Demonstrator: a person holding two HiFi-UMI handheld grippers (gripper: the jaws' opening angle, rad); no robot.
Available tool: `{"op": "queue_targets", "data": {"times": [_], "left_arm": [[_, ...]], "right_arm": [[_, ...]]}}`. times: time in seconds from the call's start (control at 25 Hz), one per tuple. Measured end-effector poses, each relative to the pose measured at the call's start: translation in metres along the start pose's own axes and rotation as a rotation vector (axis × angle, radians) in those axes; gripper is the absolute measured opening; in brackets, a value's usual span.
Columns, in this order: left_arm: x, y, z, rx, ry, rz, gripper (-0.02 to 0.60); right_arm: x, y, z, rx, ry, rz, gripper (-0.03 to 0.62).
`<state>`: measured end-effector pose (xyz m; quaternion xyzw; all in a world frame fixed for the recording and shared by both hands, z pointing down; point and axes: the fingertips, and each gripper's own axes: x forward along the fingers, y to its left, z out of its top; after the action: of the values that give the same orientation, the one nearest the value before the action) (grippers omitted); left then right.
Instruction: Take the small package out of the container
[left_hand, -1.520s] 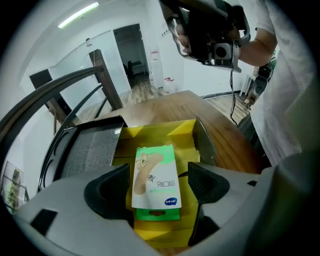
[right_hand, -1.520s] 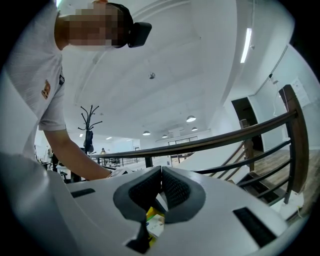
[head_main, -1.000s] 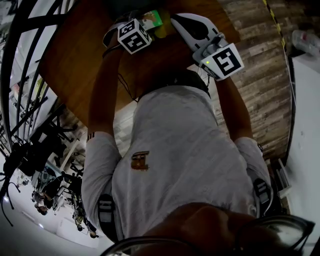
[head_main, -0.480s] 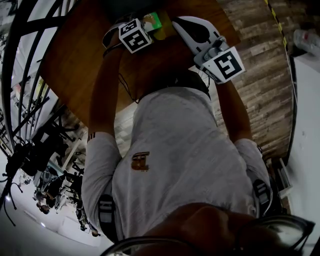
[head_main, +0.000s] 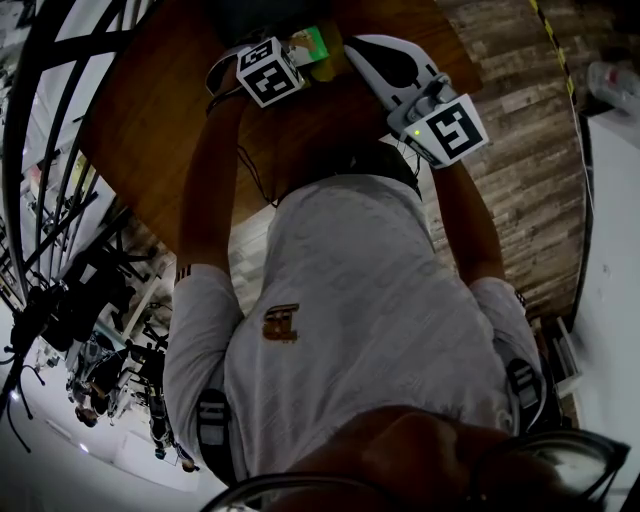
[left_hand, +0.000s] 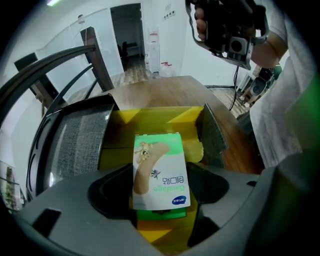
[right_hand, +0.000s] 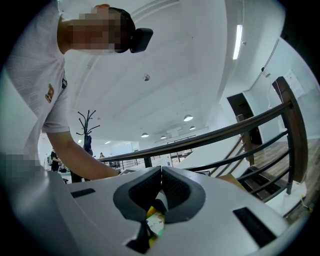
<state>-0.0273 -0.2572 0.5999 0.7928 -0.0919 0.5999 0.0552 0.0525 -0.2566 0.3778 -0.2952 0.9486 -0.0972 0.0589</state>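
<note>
The small package (left_hand: 160, 172), a white and green bandage box, is upright between the jaws of my left gripper (left_hand: 161, 189), which is shut on it. It is held just above the open yellow container (left_hand: 150, 120) on the wooden table (left_hand: 170, 90). In the head view the package (head_main: 310, 42) shows green beside the left gripper's marker cube (head_main: 268, 70). My right gripper (right_hand: 161, 182) is tilted up toward the ceiling with its pads pressed together and nothing between them. In the head view it is the white gripper (head_main: 385, 60) to the right of the package.
A dark chair with a grey cushion (left_hand: 75, 145) stands left of the container. A black railing (head_main: 40, 150) runs along the left side. Plank flooring (head_main: 520, 150) lies to the right of the table (head_main: 150, 120), and a white surface (head_main: 615, 250) sits at the far right.
The right gripper has shifted a little toward me. The left gripper and the package have hardly moved.
</note>
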Motion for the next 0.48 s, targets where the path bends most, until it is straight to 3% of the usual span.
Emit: {"op": "queue_targets", "data": {"times": [0.48], "left_arm": [[-0.019,-0.009,0.005,-0.058,-0.109,0.015,0.365]], "right_arm": [[0.004,0.009,-0.001,-0.011,0.015,0.012,0.032]]}}
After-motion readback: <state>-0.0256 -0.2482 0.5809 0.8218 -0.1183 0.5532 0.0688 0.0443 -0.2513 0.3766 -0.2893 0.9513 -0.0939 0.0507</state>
